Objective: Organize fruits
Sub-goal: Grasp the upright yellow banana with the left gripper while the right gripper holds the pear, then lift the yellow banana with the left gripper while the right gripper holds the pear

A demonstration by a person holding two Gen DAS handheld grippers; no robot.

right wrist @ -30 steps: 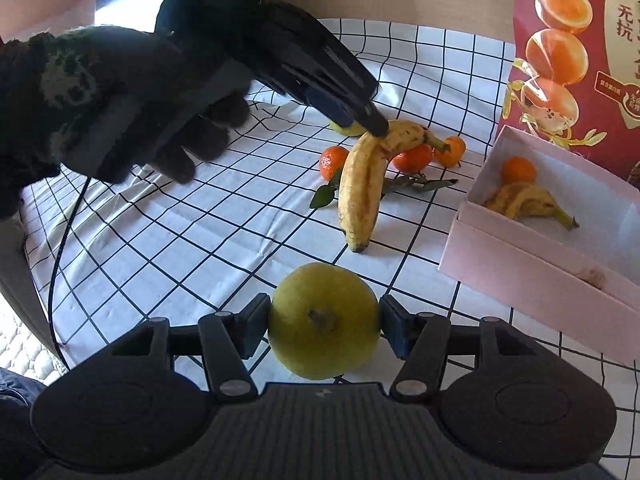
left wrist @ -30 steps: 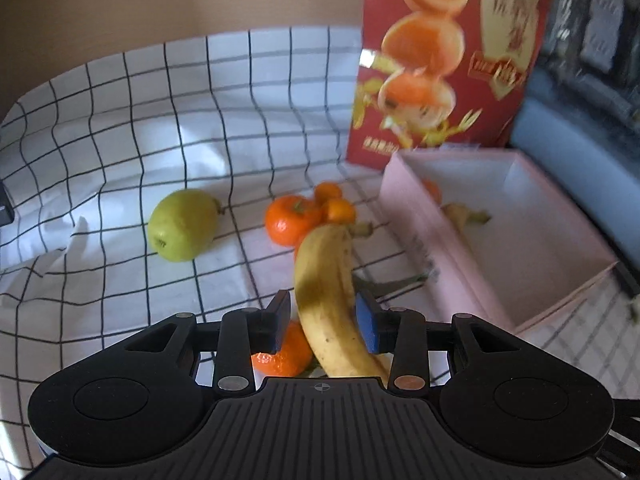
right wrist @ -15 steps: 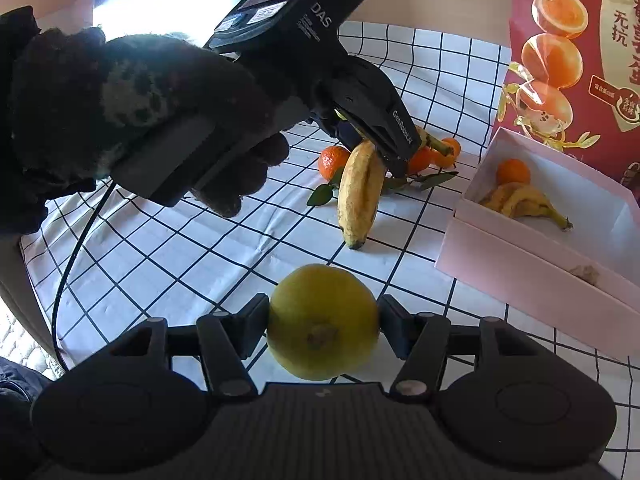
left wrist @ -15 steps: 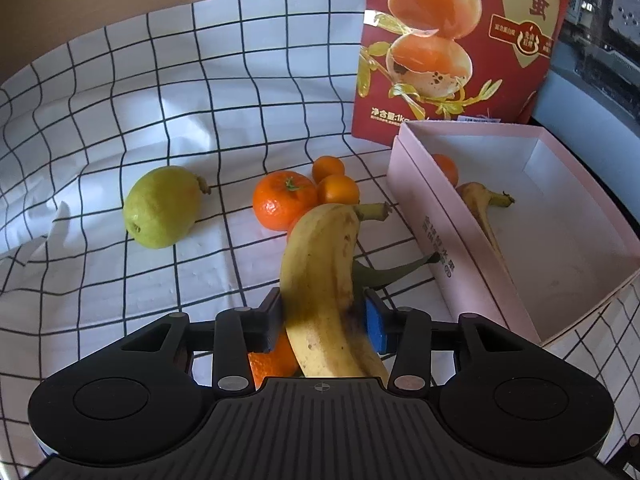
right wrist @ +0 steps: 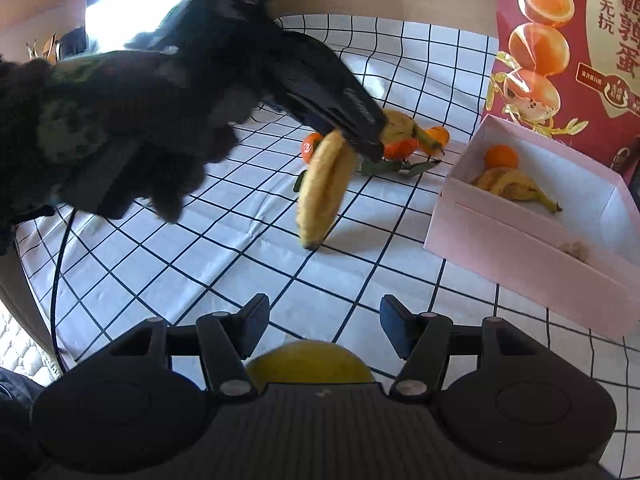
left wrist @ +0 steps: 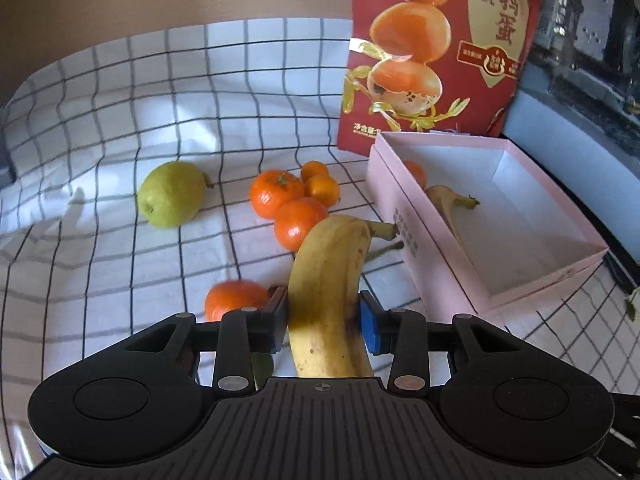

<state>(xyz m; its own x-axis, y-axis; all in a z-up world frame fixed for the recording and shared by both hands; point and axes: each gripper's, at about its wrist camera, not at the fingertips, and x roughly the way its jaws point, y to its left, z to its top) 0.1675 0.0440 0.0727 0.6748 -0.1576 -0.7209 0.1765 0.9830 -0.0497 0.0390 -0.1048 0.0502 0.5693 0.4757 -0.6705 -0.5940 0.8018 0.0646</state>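
Now, right gripper point(right wrist: 324, 318): its fingers stand at a middling spread with nothing between the tips. A yellow-green pear point(right wrist: 310, 360) shows low behind them, close under the camera, and I cannot tell whether anything touches it.
Left gripper point(left wrist: 323, 316): the fingers have just been closing and both pads now press the flanks of the banana point(left wrist: 328, 280). A gloved hand point(right wrist: 120, 128) carries the tool.
Banana's place: held over the checked cloth point(left wrist: 120, 272) on the bench. Its stem points far-right toward the pink box point(left wrist: 432, 276), and its blunt end hangs low, close above the cloth.
Handling: likely light, soft and easily bruised, with a smooth, curved skin. A hold across the thick middle seems best, with only enough squeeze to stop it swinging. The stem looks too thin to hold.
Risk: the hold looks off-centre, so the long free end may pivot or slip.
Loose mandarin point(left wrist: 236, 298): on the cloth just left of the left fingers.
Mandarin cluster point(left wrist: 300, 222): farther off, with leaves. These are small, round and prone to roll.
Second pear point(left wrist: 172, 194): far left, alone.
Box contents: one banana in the box point(left wrist: 448, 200) and a boxed mandarin point(left wrist: 414, 170), with bare floor nearer.
Red carton point(left wrist: 436, 60): upright behind the box.
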